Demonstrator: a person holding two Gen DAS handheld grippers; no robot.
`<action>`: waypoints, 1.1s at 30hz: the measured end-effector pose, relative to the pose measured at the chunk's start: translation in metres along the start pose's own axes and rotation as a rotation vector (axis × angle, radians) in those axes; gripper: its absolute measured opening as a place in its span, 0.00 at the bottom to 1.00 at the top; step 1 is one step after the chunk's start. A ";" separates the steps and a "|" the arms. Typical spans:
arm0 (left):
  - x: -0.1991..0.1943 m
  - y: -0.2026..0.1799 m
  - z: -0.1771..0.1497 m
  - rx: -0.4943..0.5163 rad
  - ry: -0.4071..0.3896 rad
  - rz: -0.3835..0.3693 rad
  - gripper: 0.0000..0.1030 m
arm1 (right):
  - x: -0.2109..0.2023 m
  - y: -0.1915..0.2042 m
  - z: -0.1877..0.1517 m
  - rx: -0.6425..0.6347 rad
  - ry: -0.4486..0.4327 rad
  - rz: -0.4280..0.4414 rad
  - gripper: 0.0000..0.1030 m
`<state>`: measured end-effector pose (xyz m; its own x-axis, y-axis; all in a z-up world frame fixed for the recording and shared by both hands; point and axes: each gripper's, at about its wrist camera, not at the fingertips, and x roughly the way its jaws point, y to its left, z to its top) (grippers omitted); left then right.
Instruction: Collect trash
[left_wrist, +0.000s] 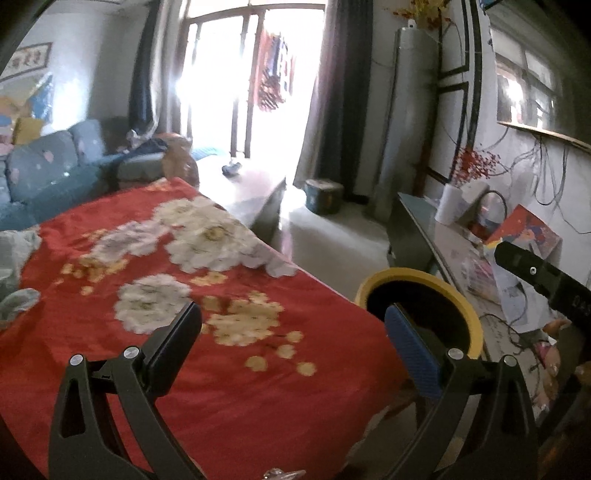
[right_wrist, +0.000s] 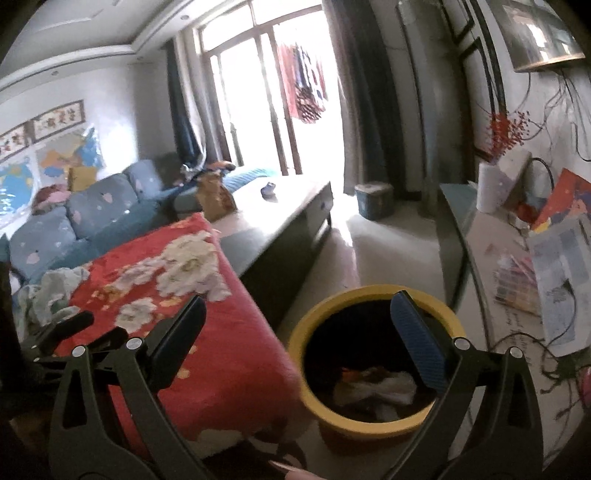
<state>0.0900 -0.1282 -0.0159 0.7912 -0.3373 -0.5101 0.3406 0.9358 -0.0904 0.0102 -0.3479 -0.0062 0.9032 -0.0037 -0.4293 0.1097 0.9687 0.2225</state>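
right gripper (right_wrist: 297, 321) gaping over bin (right_wrist: 373, 424); only here, trash (right_wrist: 376, 387) visible.

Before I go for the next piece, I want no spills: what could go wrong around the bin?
The yellow bin stands close against the red blanket's hanging edge, so a sweep along it might tip the bin. The open right claw hovers over the rim and could clip it. Loose cables lie close by.

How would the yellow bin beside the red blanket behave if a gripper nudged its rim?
The yellow bin is probably light plastic, holding only some crumpled white trash, so it would likely slide or tip. Its round rim might deflect a glancing push.
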 end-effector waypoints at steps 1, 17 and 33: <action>-0.005 0.002 -0.001 0.001 -0.014 0.006 0.94 | -0.003 0.007 -0.003 -0.015 -0.027 0.006 0.89; -0.056 0.034 -0.021 -0.058 -0.159 0.117 0.94 | -0.024 0.060 -0.037 -0.153 -0.182 -0.020 0.89; -0.056 0.037 -0.021 -0.064 -0.166 0.111 0.94 | -0.021 0.065 -0.040 -0.150 -0.177 -0.022 0.89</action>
<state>0.0476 -0.0724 -0.0081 0.8966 -0.2387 -0.3729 0.2176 0.9711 -0.0984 -0.0182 -0.2754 -0.0176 0.9614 -0.0561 -0.2694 0.0794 0.9939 0.0765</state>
